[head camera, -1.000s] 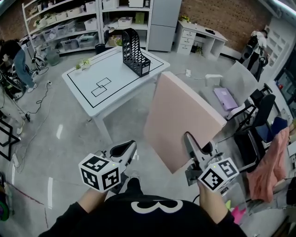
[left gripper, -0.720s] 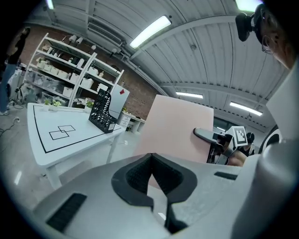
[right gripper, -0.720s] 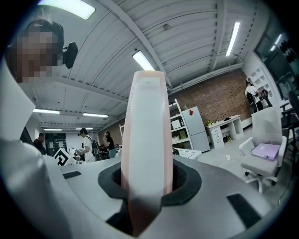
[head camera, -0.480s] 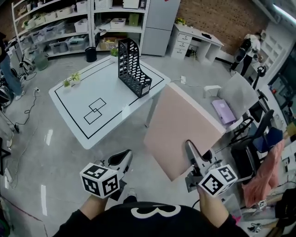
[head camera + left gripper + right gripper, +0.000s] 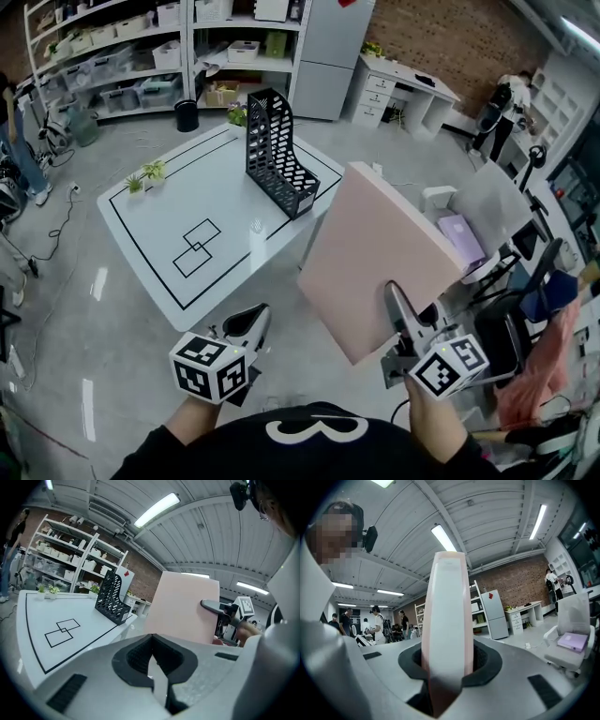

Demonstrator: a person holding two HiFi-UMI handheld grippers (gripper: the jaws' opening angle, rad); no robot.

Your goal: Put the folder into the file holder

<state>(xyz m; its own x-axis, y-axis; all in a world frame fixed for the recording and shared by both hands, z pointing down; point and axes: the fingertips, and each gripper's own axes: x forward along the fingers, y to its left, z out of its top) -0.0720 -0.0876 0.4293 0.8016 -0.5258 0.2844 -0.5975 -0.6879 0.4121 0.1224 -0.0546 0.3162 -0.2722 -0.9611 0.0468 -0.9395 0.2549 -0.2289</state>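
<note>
- The worktop [image 5: 169, 234] lies ahead and to the left of both grippers, well apart.
- The folder [image 5: 380, 258] rises from the right gripper [image 5: 401, 314], which pinches its lower edge. It is likely carried upright so it can slot in.
- The file holder [image 5: 279, 155] stands on the worktop, beyond the folder.
- The left gripper [image 5: 246, 323] hangs low, its jaws pressed together and empty.

- Lab or workshop space for sure, not anybody's home: I'm on a bare polished floor [image 5: 75, 309] in a big open room.
- Metal shelving [image 5: 122, 47] loaded with plastic bins, next to a brick wall [image 5: 450, 37].
- White table [image 5: 159, 225] with black outlines marked on it, test-bench style.
- Strip lights [image 5: 443, 536] on a ribbed ceiling, and people [image 5: 375, 620] standing around at the back.
</note>
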